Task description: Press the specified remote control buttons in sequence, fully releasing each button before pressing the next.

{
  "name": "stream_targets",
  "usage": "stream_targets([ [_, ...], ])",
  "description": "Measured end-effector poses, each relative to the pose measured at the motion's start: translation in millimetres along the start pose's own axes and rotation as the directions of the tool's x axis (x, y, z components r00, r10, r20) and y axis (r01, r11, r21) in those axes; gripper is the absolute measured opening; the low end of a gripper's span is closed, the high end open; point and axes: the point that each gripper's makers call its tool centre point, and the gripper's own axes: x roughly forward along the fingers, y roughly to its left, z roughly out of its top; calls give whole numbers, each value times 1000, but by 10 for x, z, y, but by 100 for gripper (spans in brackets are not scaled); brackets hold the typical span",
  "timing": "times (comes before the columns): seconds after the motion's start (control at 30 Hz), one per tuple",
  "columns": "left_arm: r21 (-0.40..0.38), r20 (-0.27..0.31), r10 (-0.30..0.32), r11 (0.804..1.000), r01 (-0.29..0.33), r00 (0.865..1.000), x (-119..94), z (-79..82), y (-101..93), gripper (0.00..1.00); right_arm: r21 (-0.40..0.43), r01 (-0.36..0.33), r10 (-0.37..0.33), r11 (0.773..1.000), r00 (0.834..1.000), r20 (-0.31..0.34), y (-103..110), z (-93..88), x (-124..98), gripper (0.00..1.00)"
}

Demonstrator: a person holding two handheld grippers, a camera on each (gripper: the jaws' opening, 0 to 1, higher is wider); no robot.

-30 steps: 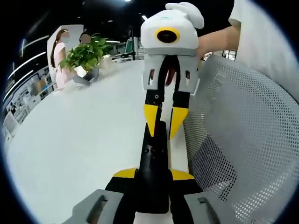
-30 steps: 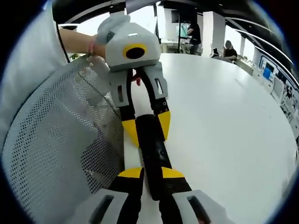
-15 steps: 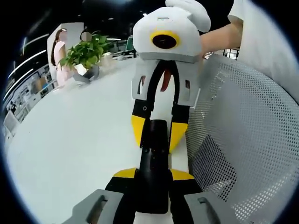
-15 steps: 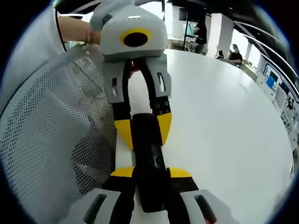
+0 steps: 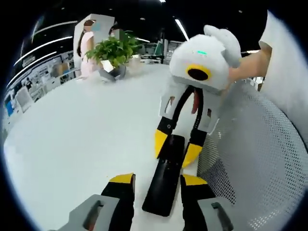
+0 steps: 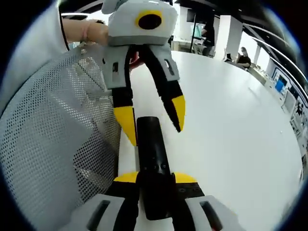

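1. The black remote control [image 5: 165,179] is lying flat on the white table [image 5: 72,139], close to the table edge beside a mesh chair back [image 5: 260,159]. In the right gripper view the remote [image 6: 153,168] is running lengthwise between that view's own jaws.

2. The right gripper [image 6: 151,179] is clamping the near end of the remote, its yellow tips pressing both long sides. In the left gripper view, the same gripper [image 5: 175,149] is gripping the far end.

3. The left gripper [image 5: 154,182] is standing released, its jaws spread to either side of the remote with white table showing in the gaps. In the right gripper view, the left gripper [image 6: 151,122] is splaying wide above the remote's far end.

4. With one end free, a firm press is likely risking a pivot around the right gripper's hold, so the tip may be landing on a neighbouring button.

5. The buttons are reading only as faint marks on the dark face, so a mis-aimed press is a real hazard.

6. The remote is sitting near the table edge; a sideways shove could be sliding it toward the chair.

7. A gripper hovering over the remote is threatening to hide the target.
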Motion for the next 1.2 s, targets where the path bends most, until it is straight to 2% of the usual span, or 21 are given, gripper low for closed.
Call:
stream_targets([
  [0.07,-59,43,58,997,-56,997,-138,65,86,43,2,0,0,1000,1000,-2,0,-1,3,22],
  [0.13,-112,119,101,990,-88,988,-293,159,123,47,2,2,-2,1000,1000,-4,0,-2,5,22],
  [0.2,-90,174,165,984,-152,971,-473,210,170,44,5,6,-6,1000,1000,-2,1,-4,6,22],
  [0.3,-101,153,246,967,-232,957,-675,133,196,45,2,15,-15,1000,1000,-3,10,-8,8,22],
  [0.37,-125,176,314,947,-296,933,-837,125,215,46,13,20,-20,1000,1000,0,6,-1,5,23],
  [0.43,-170,202,358,929,-328,911,-948,139,231,47,22,22,-22,1000,1000,4,3,0,6,23],
  [0.5,-183,227,423,903,-388,877,-1077,159,281,47,34,23,-24,999,1000,6,-1,5,6,22],
  [0.53,-177,252,469,882,-436,847,-1175,176,307,47,38,23,-24,999,1000,5,-2,5,7,22],
  [0.57,-178,261,501,865,-469,825,-1234,170,331,47,39,23,-24,999,1000,5,-3,4,8,22],
  [0.6,-194,268,550,835,-515,791,-1310,135,371,47,40,24,-24,999,1000,4,-3,5,8,22],
  [0.63,-200,269,569,823,-532,777,-1341,115,382,47,42,25,-25,999,1000,3,-3,6,8,22],
  [0.7,-208,277,616,788,-580,738,-1410,97,416,49,43,27,-27,999,1000,3,-5,3,11,22],
  [0.73,-185,290,638,768,-613,713,-1444,112,446,52,44,28,-28,999,1000,3,-5,4,11,22],
  [0.8,-178,323,662,745,-643,677,-1481,175,480,59,47,31,-32,998,999,2,-4,6,11,22],
  [0.9,-172,359,672,730,-661,648,-1517,227,497,61,54,36,-36,998,999,2,-6,8,15,23],
  [0.93,-166,370,665,734,-658,649,-1510,239,492,62,57,38,-38,998,999,2,-6,9,16,23],
  [0.97,-168,370,667,732,-660,647,-1509,243,490,66,60,39,-40,997,999,3,-6,10,15,23],
  [1.0,-151,388,672,721,-676,631,-1521,266,489,70,64,42,-43,997,999,3,-7,11,16,23],
  [1.07,-119,417,665,716,-688,619,-1528,316,475,78,68,47,-47,997,999,3,-8,11,19,23],
  [1.13,-140,446,655,724,-675,610,-1542,361,473,85,72,52,-53,996,999,4,-8,12,20,23],
  [1.2,-203,461,651,739,-642,603,-1562,383,483,88,76,61,-62,995,998,9,-8,12,22,23],
])
